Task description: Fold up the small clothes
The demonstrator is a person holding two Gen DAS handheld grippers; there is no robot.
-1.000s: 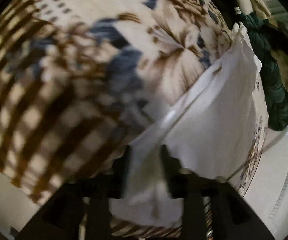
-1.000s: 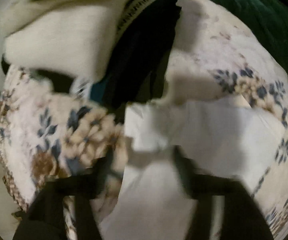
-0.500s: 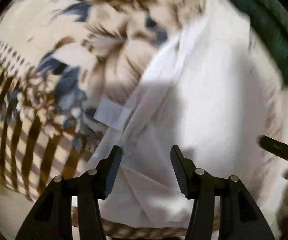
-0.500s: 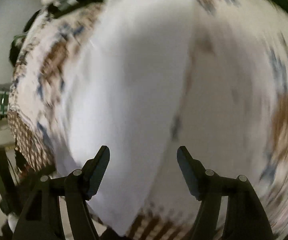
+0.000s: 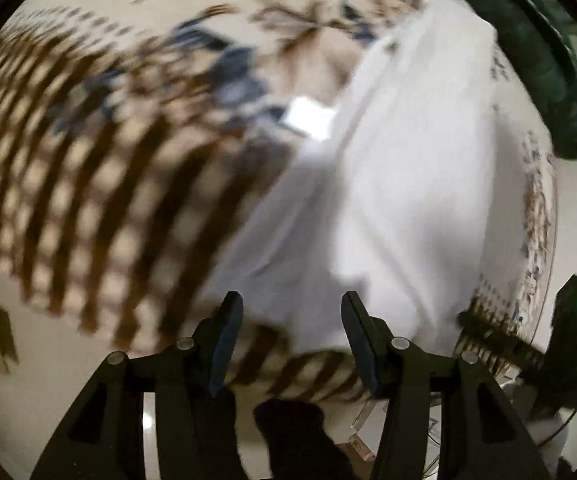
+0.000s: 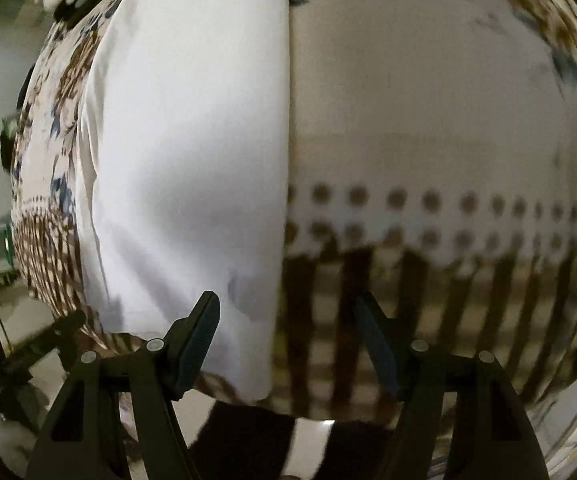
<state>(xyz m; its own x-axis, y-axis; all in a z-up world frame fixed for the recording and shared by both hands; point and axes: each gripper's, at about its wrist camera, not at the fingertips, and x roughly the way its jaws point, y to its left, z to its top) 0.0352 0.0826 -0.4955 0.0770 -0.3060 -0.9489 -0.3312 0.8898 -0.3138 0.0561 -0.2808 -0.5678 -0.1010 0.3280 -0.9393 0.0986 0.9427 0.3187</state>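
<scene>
Left gripper (image 5: 290, 340): jaws spread wide, nothing held between them. Right gripper (image 6: 288, 340): likewise wide open and empty.

Just ahead of the left fingers, the near hem of the white garment (image 5: 388, 208) is seen lying flat on the patterned tablecloth (image 5: 88, 184); the hem runs between and slightly right of the fingers. In the right view the same white garment (image 6: 184, 152) lies ahead of the left finger (image 6: 198, 342), its straight right edge running away from the gap between the fingers; bare cloth is seen ahead of the right finger.

Step judged: re-gripping for the next fold. The near corners are best pinched low, both layers taken together, and lifted evenly so the straight edge is kept square.

Farther off, left view: a white tag (image 5: 308, 118) projects from the garment's left edge; a dark green garment (image 5: 544, 64) lies beyond, far right.
</scene>
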